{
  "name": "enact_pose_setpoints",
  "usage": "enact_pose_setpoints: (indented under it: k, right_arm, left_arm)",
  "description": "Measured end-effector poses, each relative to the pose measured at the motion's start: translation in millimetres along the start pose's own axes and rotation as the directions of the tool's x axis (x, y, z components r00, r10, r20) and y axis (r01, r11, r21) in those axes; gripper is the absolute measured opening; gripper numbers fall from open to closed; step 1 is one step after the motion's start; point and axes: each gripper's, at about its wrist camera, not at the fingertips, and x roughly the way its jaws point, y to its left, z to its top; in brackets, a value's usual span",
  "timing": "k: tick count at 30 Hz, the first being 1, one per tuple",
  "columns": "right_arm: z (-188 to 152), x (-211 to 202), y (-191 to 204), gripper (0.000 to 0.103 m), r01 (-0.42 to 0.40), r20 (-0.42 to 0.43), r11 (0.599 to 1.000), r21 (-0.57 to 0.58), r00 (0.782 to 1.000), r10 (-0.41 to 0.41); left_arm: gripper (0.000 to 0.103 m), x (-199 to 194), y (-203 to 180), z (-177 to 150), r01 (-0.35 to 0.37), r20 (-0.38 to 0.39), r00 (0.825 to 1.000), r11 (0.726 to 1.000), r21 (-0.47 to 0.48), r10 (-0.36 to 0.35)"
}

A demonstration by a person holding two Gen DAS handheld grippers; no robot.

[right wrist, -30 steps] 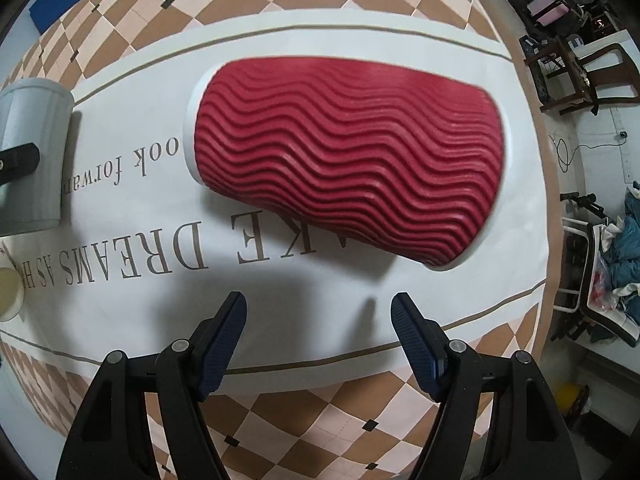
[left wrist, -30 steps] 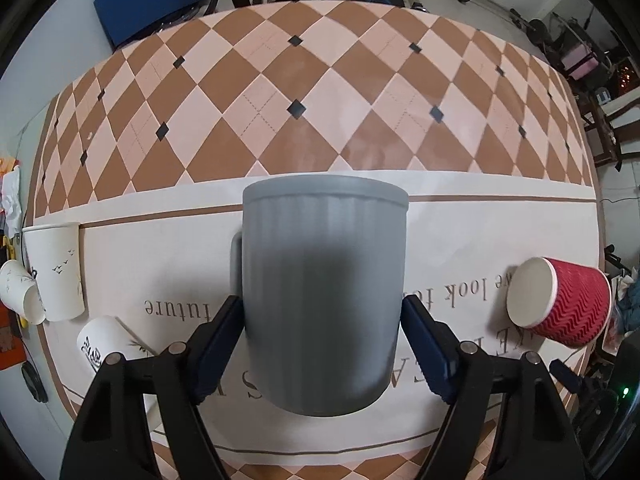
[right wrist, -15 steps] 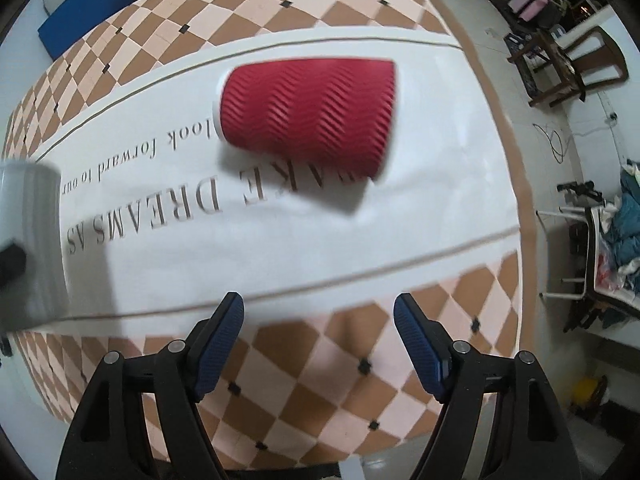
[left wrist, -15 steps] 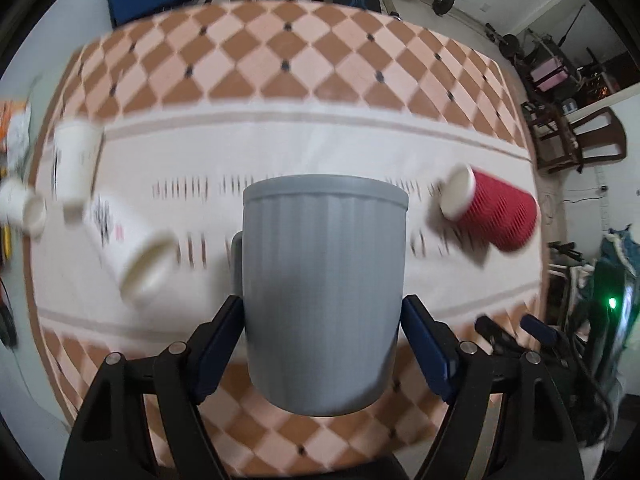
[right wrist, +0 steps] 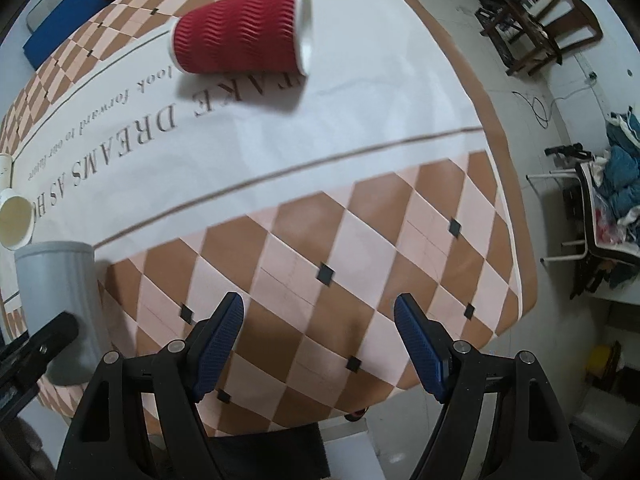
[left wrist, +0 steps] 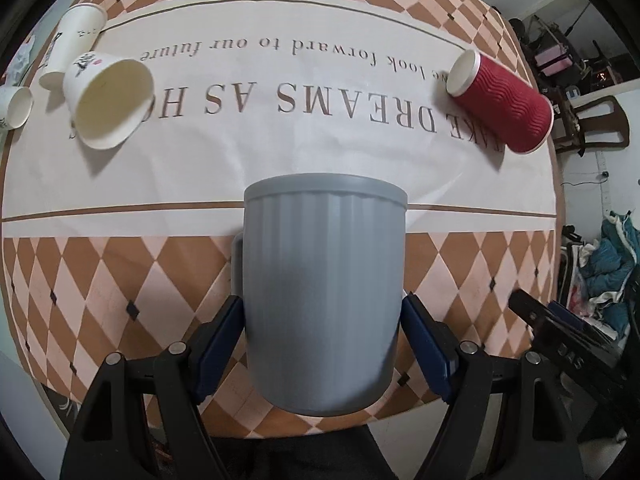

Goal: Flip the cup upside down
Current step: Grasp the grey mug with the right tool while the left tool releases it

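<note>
My left gripper [left wrist: 323,336] is shut on a grey ribbed mug [left wrist: 323,280], pads on its two sides, handle to the left. The mug is held above the near part of the table, rim pointing away from the camera. The mug also shows in the right wrist view [right wrist: 60,304] at the far left, with a left finger across it. My right gripper [right wrist: 319,340] is open and empty above the checkered cloth near the table's front edge. A red ribbed paper cup [right wrist: 244,30] lies on its side far ahead of it.
The round table [left wrist: 120,264] has a checkered cloth with a white lettered band. The red cup [left wrist: 500,100] lies at the right. Three white paper cups [left wrist: 108,104] lie at the left. Chairs and clutter [right wrist: 600,200] stand beyond the table's right edge.
Both grippers have pulled back and up from the table. The grey mug went up with the left gripper. The red cup now lies much farther from the right gripper.
</note>
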Motion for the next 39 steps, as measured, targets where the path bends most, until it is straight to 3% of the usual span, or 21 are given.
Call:
enact_pose_setpoints:
  k: [7,11,13,16,20,22,24,26,28,31,32,33,36,38,39]
  right_arm:
    - [6.7,7.3,-9.4,0.079,0.026,0.002,0.999,0.022,1.0,-0.026]
    - [12.3,8.9,-10.3,0.079,0.036,0.002,0.999,0.022,0.999,-0.036]
    - [14.5,7.3,-4.8,0.081,0.037,0.004,0.999,0.024,0.999,-0.037]
    - [15.0,1.6,-1.0,0.086,0.026,0.021,0.999,0.028,0.999,-0.027]
    - [16.0,-12.3,4.8,0.086,0.002,0.049,1.0,0.018,0.999,-0.003]
    - [17.0,-21.8,8.5,0.088,-0.011,0.074,1.0,-0.016,0.997,0.012]
    - [17.1,-37.3,21.9,0.097,0.001,0.124,0.992,-0.123,0.992,0.014]
    - [14.2,-53.0,43.1,0.097,0.087,0.194,0.957,-0.276,0.98,-0.033]
    - [5.1,-65.2,75.1,0.097,0.22,0.271,0.857,-0.467,0.958,-0.098]
    - [-19.4,-72.7,126.3,0.097,0.4,0.386,0.571,-0.717,0.91,-0.153]
    - [-29.6,-72.1,140.3,0.097,0.468,0.445,0.446,-0.763,0.881,-0.164]
    - [-47.5,-66.7,158.6,0.097,0.564,0.541,0.246,-0.788,0.826,-0.16]
    - [-89.0,-45.1,183.0,0.097,0.677,0.703,-0.232,-0.699,0.709,-0.051]
    - [-111.4,-28.1,189.0,0.093,0.653,0.728,-0.487,-0.58,0.684,0.051]
    - [-118.0,-22.6,190.0,0.092,0.633,0.726,-0.569,-0.524,0.682,0.09]
  left_arm:
    - [0.079,12.3,-8.9,-1.4,-0.039,0.025,0.999,0.999,0.034,0.038]
    - [0.08,21.4,-8.5,2.3,0.029,-0.012,1.0,1.0,0.008,-0.029]
    - [0.08,23.9,-9.9,2.4,0.02,-0.015,1.0,1.0,0.014,-0.02]
    - [0.094,17.2,-9.8,0.5,0.016,0.007,1.0,0.999,0.034,-0.016]
    - [0.099,-6.5,-7.7,-0.6,0.019,0.049,0.999,0.999,0.042,-0.021]
    - [0.101,-29.1,-5.3,-3.9,-0.008,0.107,0.994,0.998,0.069,0.0]
    - [0.102,-51.3,0.4,-9.7,-0.067,0.175,0.983,0.993,0.101,0.048]
    - [0.102,-65.9,8.9,-16.2,-0.137,0.223,0.969,0.985,0.106,0.111]
    - [0.102,-77.6,25.4,-28.2,-0.204,0.276,0.946,0.974,0.096,0.171]
    - [0.102,-70.1,53.5,-46.5,-0.32,0.301,0.909,0.946,0.053,0.29]
    - [0.102,-61.5,64.7,-50.8,-0.339,0.279,0.907,0.94,0.037,0.316]
    - [0.102,-51.3,74.3,-55.0,-0.351,0.249,0.908,0.936,0.013,0.337]
    - [0.102,-26.1,94.3,-66.2,-0.363,0.185,0.913,0.931,-0.043,0.364]
    - [0.102,-9.4,101.4,-72.5,-0.35,0.145,0.922,0.933,-0.078,0.358]
    - [0.102,-3.1,103.1,-73.9,-0.343,0.131,0.927,0.935,-0.092,0.353]
